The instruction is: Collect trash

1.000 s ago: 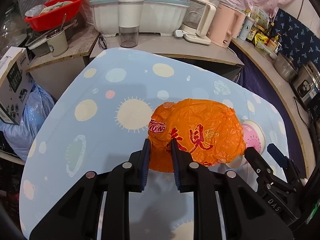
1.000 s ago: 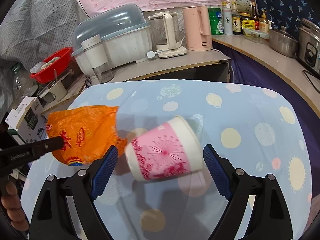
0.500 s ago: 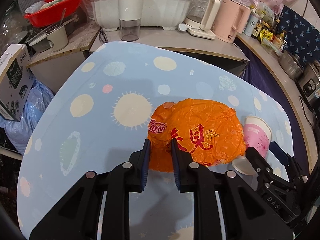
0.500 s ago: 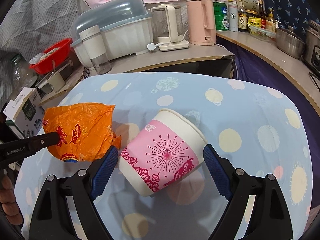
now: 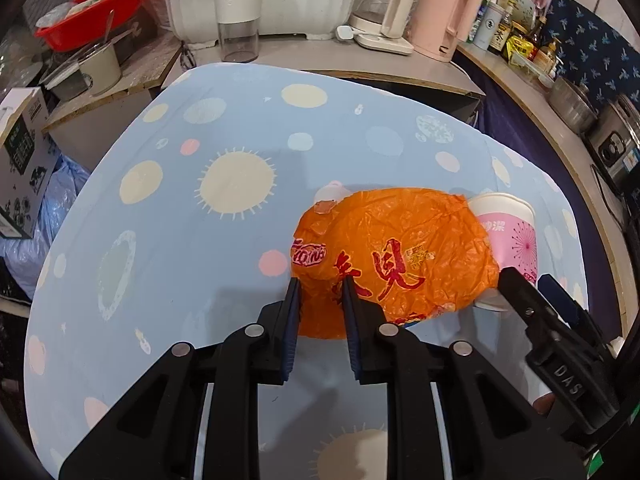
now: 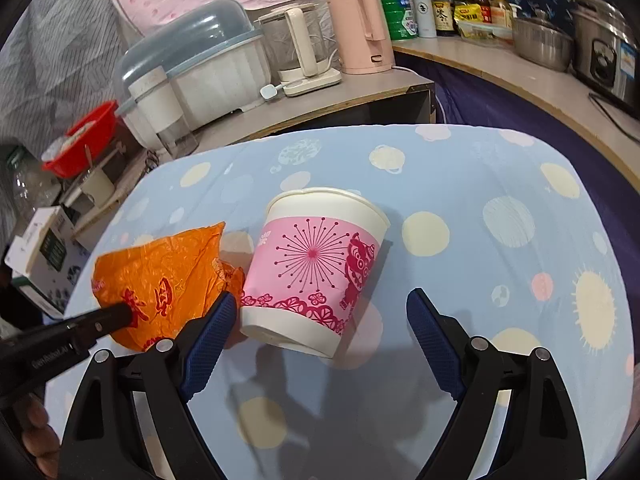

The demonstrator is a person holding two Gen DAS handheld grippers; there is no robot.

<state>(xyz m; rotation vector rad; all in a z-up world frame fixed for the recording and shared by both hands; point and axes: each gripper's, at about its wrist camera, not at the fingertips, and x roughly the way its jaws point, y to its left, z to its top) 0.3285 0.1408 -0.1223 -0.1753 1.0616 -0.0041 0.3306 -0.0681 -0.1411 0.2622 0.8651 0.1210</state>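
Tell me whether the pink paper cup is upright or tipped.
Tipped. In the right wrist view the pink cup leans, rim pointing up and away, its base lifted toward the camera, beside the orange bag.

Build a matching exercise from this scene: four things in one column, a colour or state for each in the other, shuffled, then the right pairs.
Things:
1. left gripper
2. right gripper
3. paper cup
4. kettle

States:
A. open wide around the cup
B. pale pink, standing on the counter
C. shut on the orange bag
D. white with a pink band, tilted

Pairs: 1-C, 2-A, 3-D, 4-B
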